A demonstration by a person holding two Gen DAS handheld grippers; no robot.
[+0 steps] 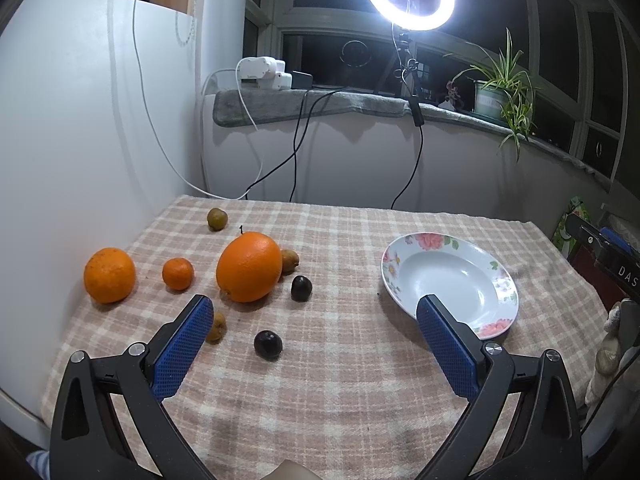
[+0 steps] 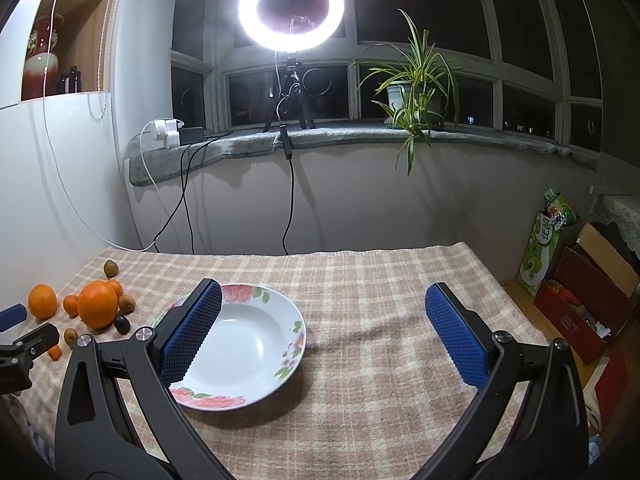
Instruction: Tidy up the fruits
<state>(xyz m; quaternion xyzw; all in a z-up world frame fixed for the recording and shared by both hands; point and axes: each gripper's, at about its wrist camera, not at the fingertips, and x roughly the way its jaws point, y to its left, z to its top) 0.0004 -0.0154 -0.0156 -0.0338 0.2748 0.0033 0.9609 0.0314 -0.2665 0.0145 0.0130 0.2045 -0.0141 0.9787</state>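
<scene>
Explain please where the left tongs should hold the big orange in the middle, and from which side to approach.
Grip the big orange across its widest middle, coming from above and the near side. The left tongs are open wide enough. Its left flank is free; a small brown fruit touches its right rear, so keep that finger forward.

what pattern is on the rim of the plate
Pink and white flowers with green leaves on the plate; its centre is plain white. The left wrist view shows it best.
</scene>
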